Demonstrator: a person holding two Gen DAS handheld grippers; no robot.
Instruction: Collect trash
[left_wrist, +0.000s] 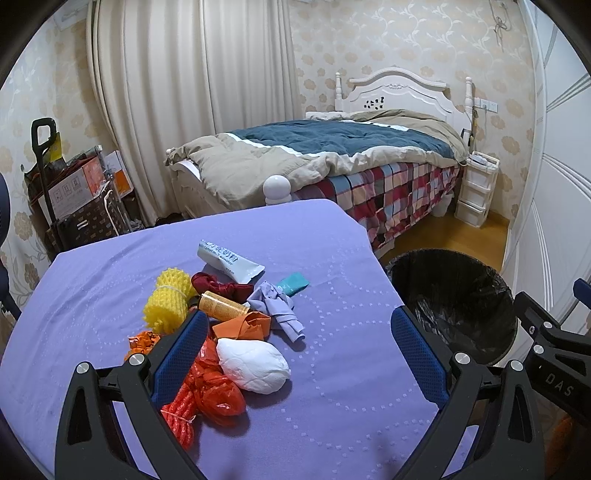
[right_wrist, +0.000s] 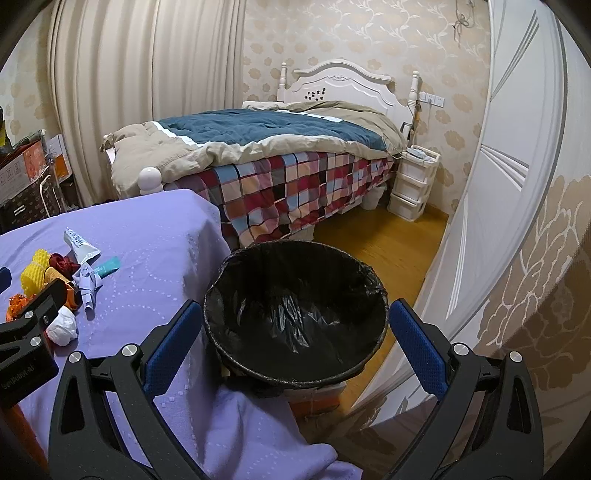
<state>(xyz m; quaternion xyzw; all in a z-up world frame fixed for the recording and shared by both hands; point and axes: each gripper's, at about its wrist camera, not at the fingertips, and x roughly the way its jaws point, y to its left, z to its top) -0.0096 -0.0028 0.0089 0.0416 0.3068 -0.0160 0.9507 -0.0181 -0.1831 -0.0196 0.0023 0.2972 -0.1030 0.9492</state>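
A heap of trash lies on the purple-covered table (left_wrist: 332, 369): a white crumpled wad (left_wrist: 255, 365), a red plastic bag (left_wrist: 210, 387), yellow foam netting (left_wrist: 168, 304), an orange bottle (left_wrist: 221, 306), a squeezed white tube (left_wrist: 229, 260), a lilac rag (left_wrist: 275, 306) and a teal wrapper (left_wrist: 293, 283). My left gripper (left_wrist: 299, 350) hovers open over the heap's near side, holding nothing. A bin with a black liner (right_wrist: 295, 306) stands off the table's right edge. My right gripper (right_wrist: 291, 343) stands open above its near rim, empty. The heap also shows at the left, with the white wad (right_wrist: 62, 328) nearest.
A bed (left_wrist: 332, 158) with a checked blanket stands behind the table. A white drawer unit (right_wrist: 413, 184) sits by the headboard. Boxes and a trolley (left_wrist: 74, 192) crowd the back left corner. A white wardrobe door (right_wrist: 498, 221) runs along the right beside wooden floor (right_wrist: 388, 251).
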